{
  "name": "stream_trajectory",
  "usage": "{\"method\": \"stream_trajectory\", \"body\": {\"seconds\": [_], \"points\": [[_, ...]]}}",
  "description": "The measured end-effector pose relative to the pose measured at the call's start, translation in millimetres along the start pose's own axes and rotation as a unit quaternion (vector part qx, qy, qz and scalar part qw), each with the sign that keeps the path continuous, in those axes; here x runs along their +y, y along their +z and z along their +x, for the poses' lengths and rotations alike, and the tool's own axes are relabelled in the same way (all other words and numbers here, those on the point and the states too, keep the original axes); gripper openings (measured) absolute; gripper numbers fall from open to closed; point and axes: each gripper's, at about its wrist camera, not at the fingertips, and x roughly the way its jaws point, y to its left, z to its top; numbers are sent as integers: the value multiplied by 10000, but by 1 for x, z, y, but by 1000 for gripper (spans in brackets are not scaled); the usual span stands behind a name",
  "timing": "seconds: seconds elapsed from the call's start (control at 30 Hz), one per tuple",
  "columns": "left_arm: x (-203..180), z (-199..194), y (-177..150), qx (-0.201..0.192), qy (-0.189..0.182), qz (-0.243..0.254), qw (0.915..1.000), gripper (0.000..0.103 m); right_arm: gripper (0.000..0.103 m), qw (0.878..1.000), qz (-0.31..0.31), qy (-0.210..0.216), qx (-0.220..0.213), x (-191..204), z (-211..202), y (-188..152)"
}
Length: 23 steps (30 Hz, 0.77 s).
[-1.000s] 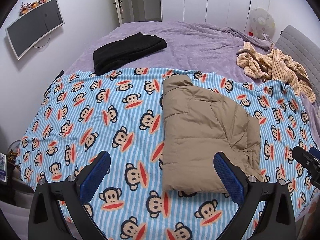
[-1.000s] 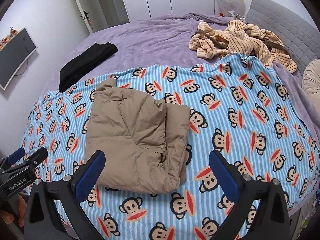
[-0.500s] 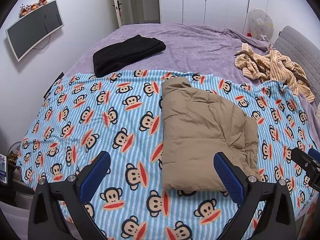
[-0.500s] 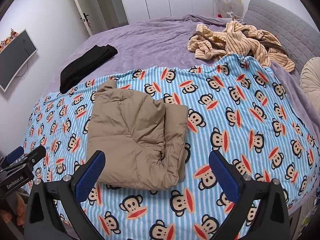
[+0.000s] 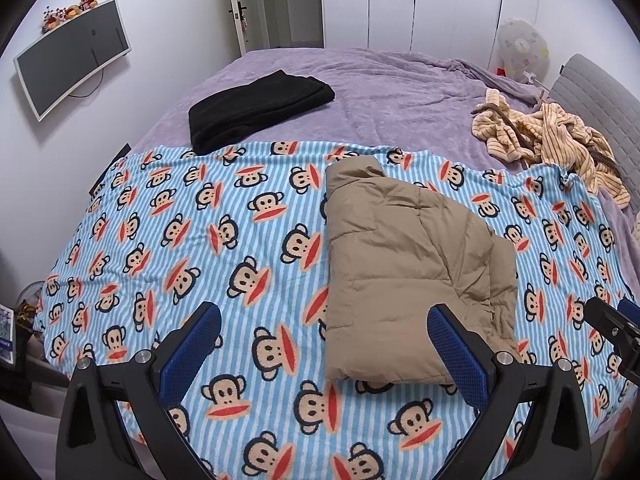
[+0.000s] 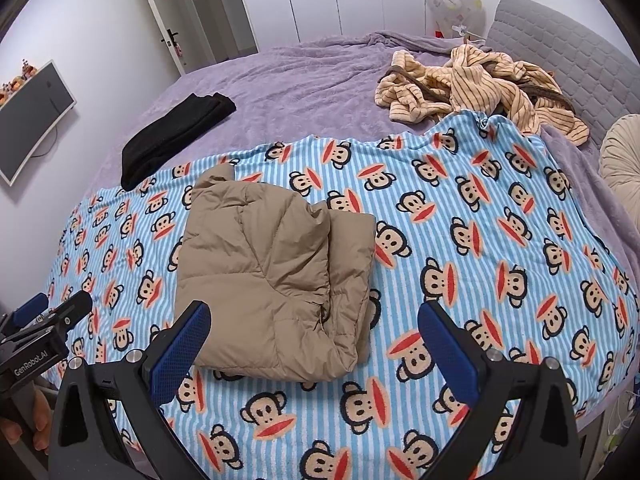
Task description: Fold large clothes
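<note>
On the left wall hangs a curved monitor (image 5: 72, 56), and below it the bed (image 5: 380, 80) spreads out under a purple cover. A folded black garment (image 5: 256, 110) lies toward the bed's left side, its near end touching the far edge of the blue striped monkey-print blanket (image 5: 180, 240) that covers the nearer part of the bed. The left hand-held gripper (image 5: 324, 344) hovers over the blanket's near edge with its blue-padded fingers spread wide and nothing between them. The tan puffer jacket (image 5: 400, 272) lies folded into a thick bundle in the middle of the blanket, collar end away from us; its near edge sits just past the left gripper's right finger, though I cannot tell if they touch. The right hand-held gripper (image 6: 316, 340) is likewise spread apart and empty, the jacket's near right corner lying just beyond its left finger. Farther right, a crumpled cream striped garment (image 6: 480, 84) is heaped by the grey headboard (image 6: 560, 40), with a small fan (image 6: 454, 0) behind.
</note>
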Motion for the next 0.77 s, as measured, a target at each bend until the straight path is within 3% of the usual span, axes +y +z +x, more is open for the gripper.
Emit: {"method": "stream_trajectory", "body": {"seconds": [0.77], "points": [[1,-8,0,-101,-64,11,9999,103,103,10000,28,2,-3,6,-2,-1]]}}
